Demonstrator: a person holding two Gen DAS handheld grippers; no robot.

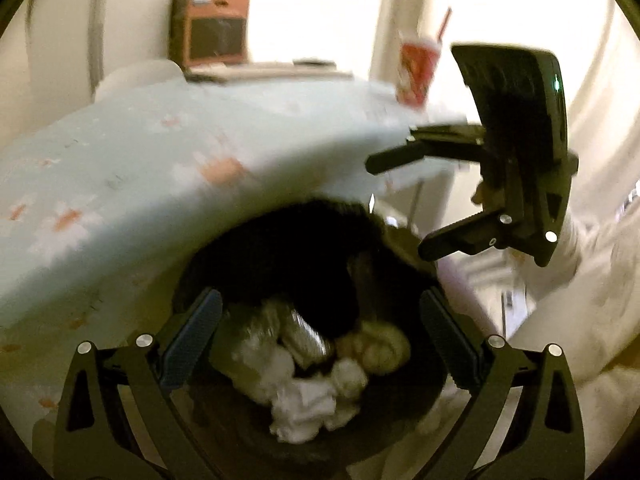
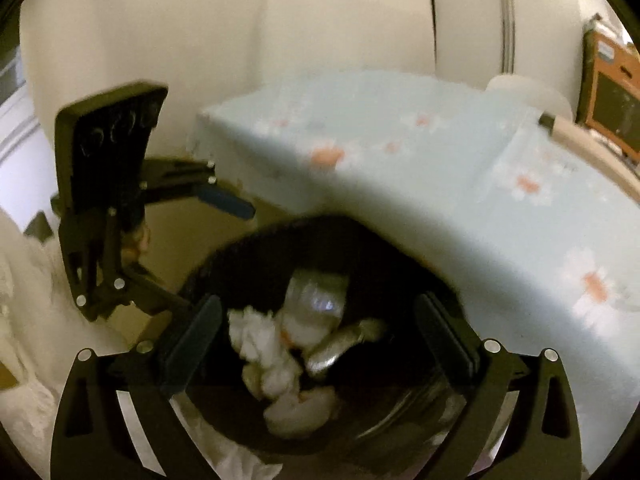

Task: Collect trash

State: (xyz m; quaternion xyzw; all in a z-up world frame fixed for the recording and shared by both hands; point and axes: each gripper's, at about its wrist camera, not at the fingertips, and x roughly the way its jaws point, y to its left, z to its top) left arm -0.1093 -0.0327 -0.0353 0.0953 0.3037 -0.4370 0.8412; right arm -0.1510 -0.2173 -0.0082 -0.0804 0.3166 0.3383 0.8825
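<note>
so both hand-held grippers are hanging over the bin with their jaws spread wide and nothing between them. left hand-held gripper (image 1: pixel 320 344) looks straight down into the black trash bin (image 1: pixel 280 248), right hand-held gripper (image 2: pixel 320 340) does the same from the other side, and each one shows up in the other's camera, off to the side and a bit higher

the trash itself is already down in the bin: white crumpled tissue (image 1: pixel 308 396), something silvery like foil or a wrapper (image 1: pixel 300 336), and a tan wad (image 1: pixel 380 348). so that stuff lies directly below and forward of both sets of fingers

what looks left to grab is the red paper cup with a straw (image 1: pixel 416 72), upright at the far edge of the worktop (image 1: pixel 120 184) with the pale blue floral cloth. it's up and beyond the bin, and in the left view the right gripper sits nearer to it, so i'd guess that hand goes

everything's blurry. the bin's far wall is just black, the cup doesn't show in the right view, and the brown box (image 1: pixel 212 24) at the back is hard to read
</note>
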